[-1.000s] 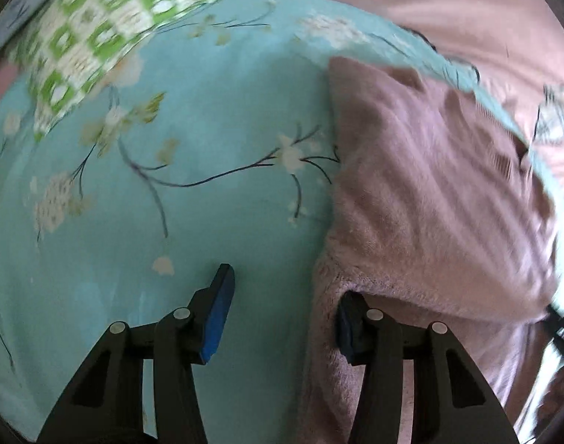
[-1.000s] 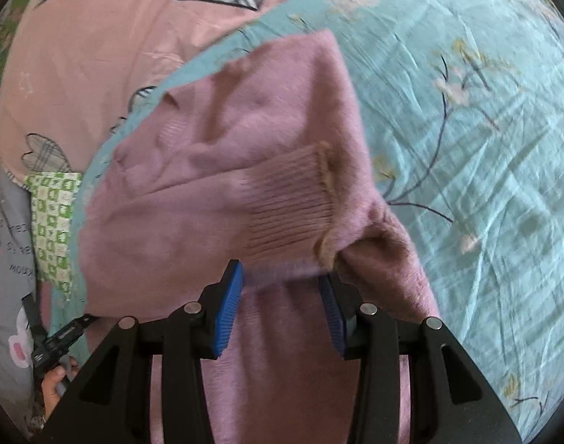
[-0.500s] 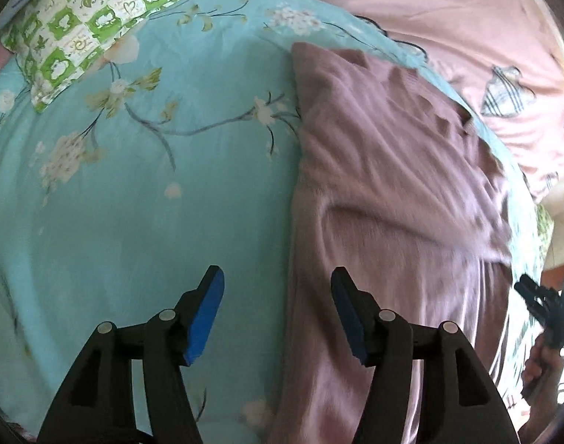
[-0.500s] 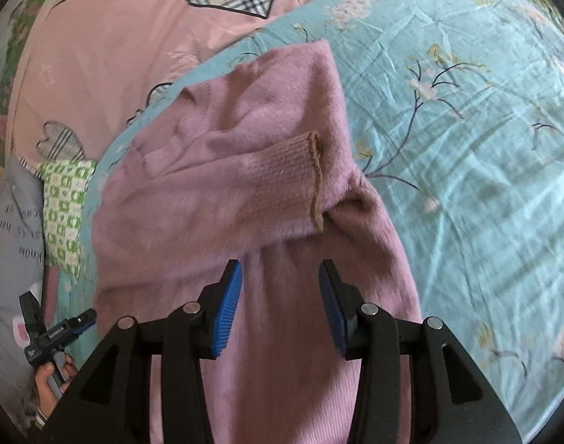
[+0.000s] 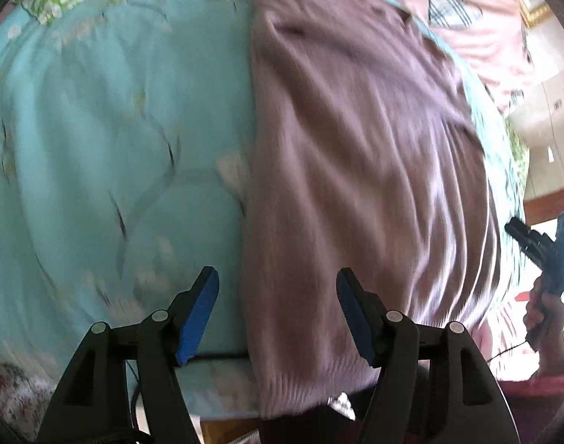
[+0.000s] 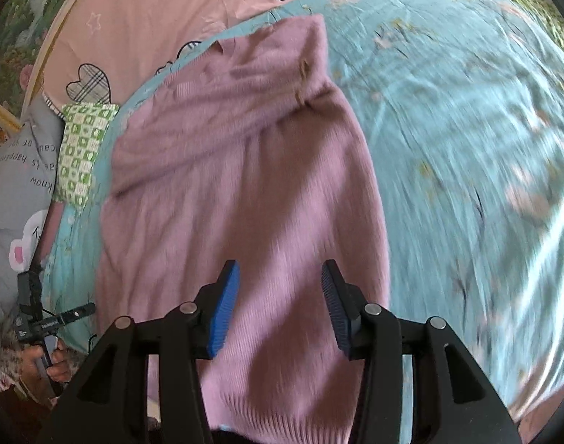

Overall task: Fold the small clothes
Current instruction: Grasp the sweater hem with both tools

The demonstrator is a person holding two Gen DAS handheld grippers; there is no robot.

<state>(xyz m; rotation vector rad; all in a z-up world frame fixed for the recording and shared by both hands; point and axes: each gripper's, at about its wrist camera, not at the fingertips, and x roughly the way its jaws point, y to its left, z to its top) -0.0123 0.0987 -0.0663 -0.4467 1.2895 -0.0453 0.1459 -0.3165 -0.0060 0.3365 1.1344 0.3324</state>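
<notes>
Sweater [image 6: 245, 192] lies on teal sheet [image 6: 466, 129]; both grippers' jaws apart.

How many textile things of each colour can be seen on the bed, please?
Mauve: 1, the sweater
Turquoise floral: 1, the blanket
Pink with plaid hearts: 1, the quilt
Green and white checked: 1, the cloth
Grey with lettering: 1, the pillow
Total: 5
</notes>
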